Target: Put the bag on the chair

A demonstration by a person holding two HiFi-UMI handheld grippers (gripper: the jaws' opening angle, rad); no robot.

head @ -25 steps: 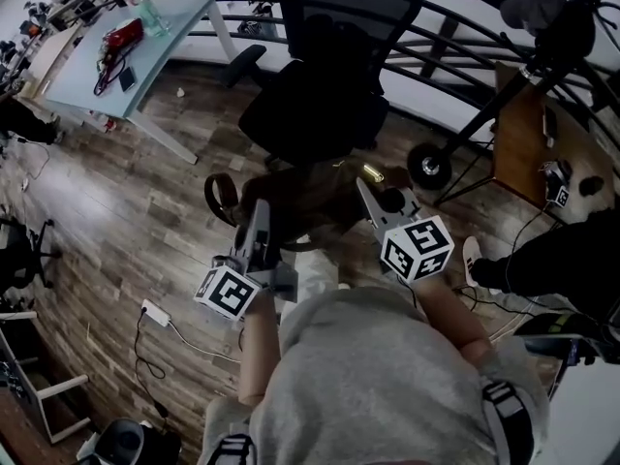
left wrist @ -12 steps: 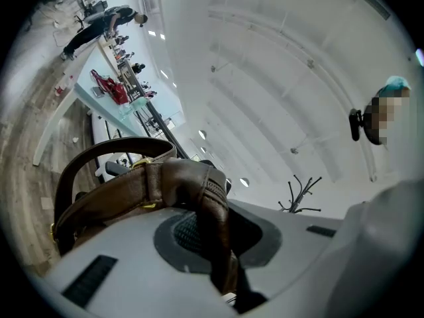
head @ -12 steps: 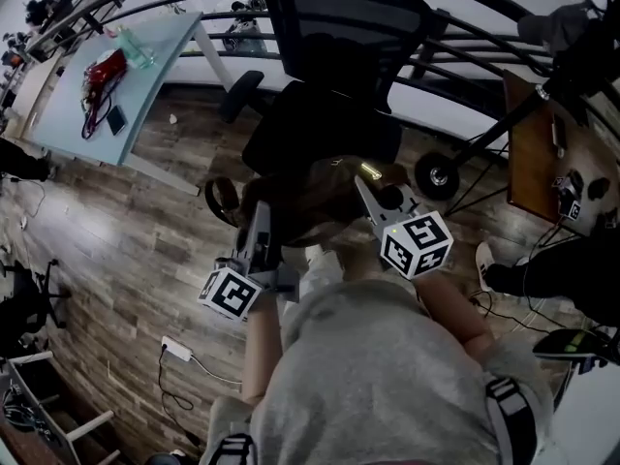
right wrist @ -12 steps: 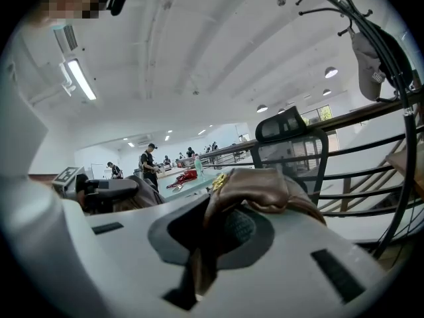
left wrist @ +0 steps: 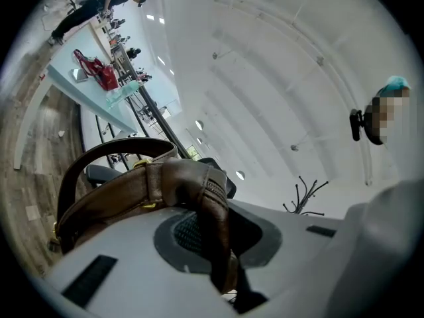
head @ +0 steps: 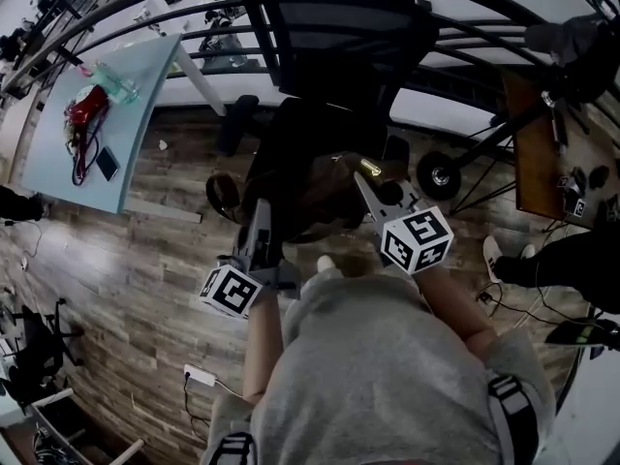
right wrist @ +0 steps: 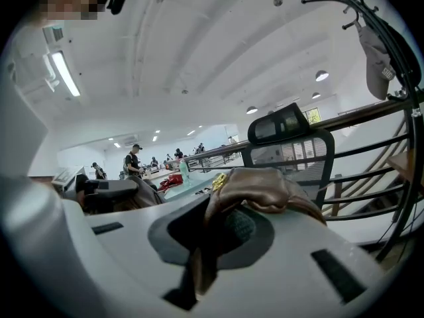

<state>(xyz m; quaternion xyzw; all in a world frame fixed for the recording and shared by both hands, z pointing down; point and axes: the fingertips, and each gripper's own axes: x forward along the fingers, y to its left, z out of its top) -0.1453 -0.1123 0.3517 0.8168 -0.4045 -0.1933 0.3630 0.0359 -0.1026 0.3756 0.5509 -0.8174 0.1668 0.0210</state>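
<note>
A brown leather bag [head: 308, 194] hangs between my two grippers, just in front of the seat of a black office chair [head: 325, 61]. My left gripper [head: 262, 211] is shut on the bag's left edge; in the left gripper view a fold of brown leather [left wrist: 189, 187] with a strap runs between the jaws of that gripper [left wrist: 222, 247]. My right gripper [head: 363, 180] is shut on the bag's right edge, near a gold clasp. The right gripper view shows bunched leather [right wrist: 265, 189] pinched in the jaws of the right gripper [right wrist: 209, 244], with the chair's back [right wrist: 291, 144] beyond.
A pale blue table [head: 116, 153] with a red pouch [head: 85, 107] stands at the left. A dark railing [head: 455, 56] runs behind the chair. A stand with a wheel [head: 438, 175] and a wooden board [head: 536, 148] are at the right. A power strip [head: 199, 375] lies on the wooden floor.
The chair has come closer beneath the head view, and the bag now reaches its seat front. The table has slid leftward. Both grippers keep their hold on the bag.
</note>
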